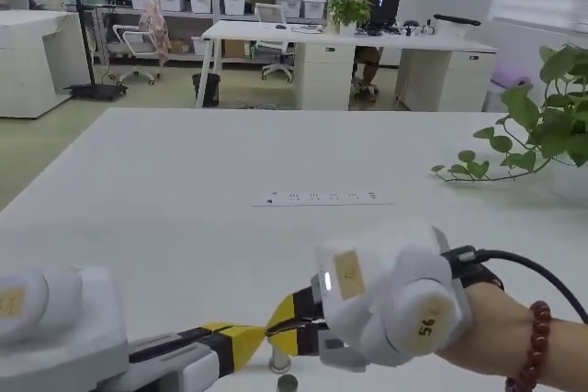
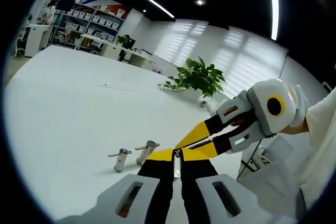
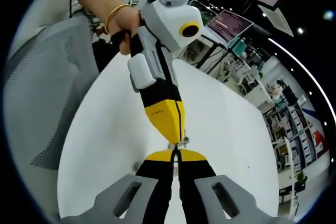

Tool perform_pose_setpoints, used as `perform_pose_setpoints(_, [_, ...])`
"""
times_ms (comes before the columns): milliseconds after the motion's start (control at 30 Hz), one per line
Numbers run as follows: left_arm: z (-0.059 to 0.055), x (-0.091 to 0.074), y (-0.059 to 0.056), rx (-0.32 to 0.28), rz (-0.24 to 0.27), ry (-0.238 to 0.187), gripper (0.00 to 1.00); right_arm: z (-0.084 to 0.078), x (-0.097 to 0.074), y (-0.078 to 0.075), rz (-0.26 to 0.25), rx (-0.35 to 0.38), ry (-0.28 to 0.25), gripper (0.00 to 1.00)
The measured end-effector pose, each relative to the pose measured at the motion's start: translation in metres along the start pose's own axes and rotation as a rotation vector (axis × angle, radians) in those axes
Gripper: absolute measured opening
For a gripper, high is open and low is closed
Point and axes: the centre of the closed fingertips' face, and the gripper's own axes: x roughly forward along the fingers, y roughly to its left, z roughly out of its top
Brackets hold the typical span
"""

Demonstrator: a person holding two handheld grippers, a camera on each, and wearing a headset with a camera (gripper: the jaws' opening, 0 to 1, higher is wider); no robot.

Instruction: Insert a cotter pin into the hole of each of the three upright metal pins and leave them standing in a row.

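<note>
Left gripper [image 2: 177,156] fingers clamped on upright metal pin [image 2: 177,169]. Right gripper [image 3: 176,154] fingers pinched shut at its top, contents unclear. Two cottered pins [image 2: 121,160] nearby on table [image 2: 79,103].

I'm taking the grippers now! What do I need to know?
Left gripper: fingers shut on the third metal pin.
Right gripper: fingers shut, seemingly on a small cotter pin, tip to tip with the left gripper.
Done: one finished pin and a second finished pin stand side by side, each with a cotter pin across it.
Left: push this cotter pin through the third, then stand it in the row.
</note>
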Motion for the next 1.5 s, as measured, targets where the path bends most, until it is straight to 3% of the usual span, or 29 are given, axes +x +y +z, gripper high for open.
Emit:
perform_pose_setpoints(233, [0.004, -0.003, 0.002, 0.030, -0.011, -0.006, 0.00, 0.001, 0.000, -0.001, 0.023, 0.189, -0.068, 0.06])
perform_pose_setpoints(333, [0.005, -0.004, 0.003, 0.045, -0.013, -0.012, 0.00, 0.002, -0.002, 0.001, 0.056, 0.328, -0.114, 0.10])
perform_pose_setpoints(500, [0.005, -0.005, 0.004, 0.079, -0.027, -0.009, 0.00, -0.001, -0.008, -0.002, 0.081, 0.496, -0.168, 0.14])
perform_pose_setpoints(600, [0.004, -0.006, 0.001, 0.096, -0.057, -0.006, 0.00, -0.001, -0.011, -0.001, 0.108, 0.564, -0.199, 0.16])
perform_pose_setpoints(733, [0.001, -0.007, -0.003, 0.115, -0.083, 0.001, 0.00, 0.004, -0.018, 0.006, 0.202, 0.693, -0.277, 0.17])
perform_pose_setpoints(767, [0.001, -0.008, -0.005, 0.120, -0.102, 0.000, 0.00, 0.003, -0.019, 0.006, 0.204, 0.710, -0.286, 0.17])
perform_pose_setpoints(1133, [-0.004, -0.015, -0.028, 0.145, -0.230, 0.005, 0.00, 0.008, -0.028, 0.024, 0.348, 0.755, -0.355, 0.16])
perform_pose_setpoints(1500, [-0.009, -0.019, -0.044, 0.134, -0.316, 0.012, 0.00, 0.012, -0.029, 0.036, 0.400, 0.755, -0.381, 0.12])
